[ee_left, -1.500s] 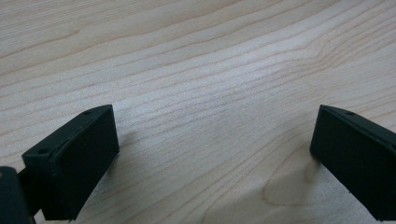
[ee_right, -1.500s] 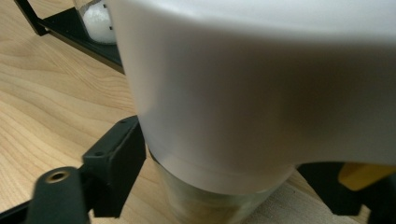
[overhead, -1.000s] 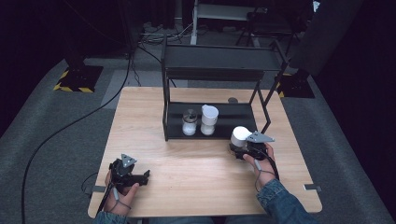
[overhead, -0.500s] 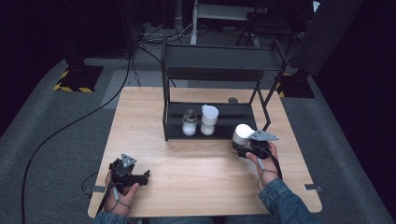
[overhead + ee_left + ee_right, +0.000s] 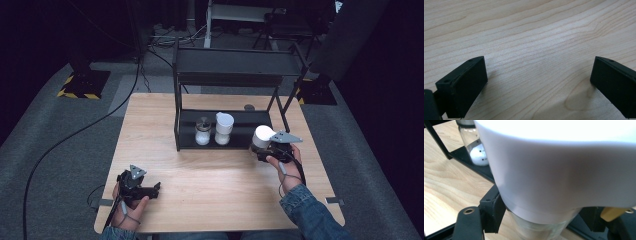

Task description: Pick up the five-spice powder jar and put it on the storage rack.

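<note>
My right gripper (image 5: 264, 149) is shut on a glass jar with a wide white lid (image 5: 262, 134), held off the table just in front of the right end of the black shelf rack (image 5: 227, 62). In the right gripper view the white lid (image 5: 554, 165) looms large, and the jaws clamp the glass body (image 5: 536, 230) just below it. My left gripper (image 5: 156, 189) rests on the table (image 5: 210, 175) at the near left, pointing right. Its jaws (image 5: 540, 62) stand wide apart over bare wood with nothing between them.
On the rack's lower shelf stand a small glass jar (image 5: 202, 132) and a taller white-topped jar (image 5: 223, 129). The small jar (image 5: 477, 150) holds something white. The rack's top shelf is bare. Cables run over the grey floor to the left.
My right gripper has lifted the white-lidded jar a little off the table, close to the rack. The left gripper has stayed put.
</note>
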A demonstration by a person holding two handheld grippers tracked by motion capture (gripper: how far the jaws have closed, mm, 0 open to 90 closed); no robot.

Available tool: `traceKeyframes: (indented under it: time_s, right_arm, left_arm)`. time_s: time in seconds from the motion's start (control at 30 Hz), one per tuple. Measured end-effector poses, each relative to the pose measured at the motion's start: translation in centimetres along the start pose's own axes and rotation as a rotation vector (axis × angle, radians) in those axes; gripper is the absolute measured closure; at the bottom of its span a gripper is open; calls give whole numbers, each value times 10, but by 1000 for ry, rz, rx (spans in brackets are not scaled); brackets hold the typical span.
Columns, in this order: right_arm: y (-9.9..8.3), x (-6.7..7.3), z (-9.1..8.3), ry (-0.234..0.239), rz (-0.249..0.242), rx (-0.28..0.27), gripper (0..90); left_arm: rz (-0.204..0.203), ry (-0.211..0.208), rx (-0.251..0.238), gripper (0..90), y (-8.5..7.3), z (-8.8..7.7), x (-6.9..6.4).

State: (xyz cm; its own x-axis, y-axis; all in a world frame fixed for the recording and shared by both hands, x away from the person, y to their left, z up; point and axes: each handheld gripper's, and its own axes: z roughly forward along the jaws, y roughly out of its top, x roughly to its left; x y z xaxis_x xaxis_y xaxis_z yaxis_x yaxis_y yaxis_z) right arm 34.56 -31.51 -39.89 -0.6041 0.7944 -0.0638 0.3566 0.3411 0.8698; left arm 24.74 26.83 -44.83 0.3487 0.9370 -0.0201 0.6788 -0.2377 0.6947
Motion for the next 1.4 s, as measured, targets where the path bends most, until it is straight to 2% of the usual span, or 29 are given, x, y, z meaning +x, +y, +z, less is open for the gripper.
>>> traceKeyframes:
  time_s: [0.47, 0.8, 1.4]
  right_arm:
    - [28, -7, 3, -11, -7, -1, 304]
    - [42, -11, 12, -18, -11, 7, 304]
    - [52, -17, 34, -28, 5, 8, 304]
  left_arm:
    - [-1, 0, 0, 9, 0, 0, 0]
    - [0, 0, 0, 9, 0, 0, 0]
    - [-1, 0, -1, 9, 0, 0, 0]
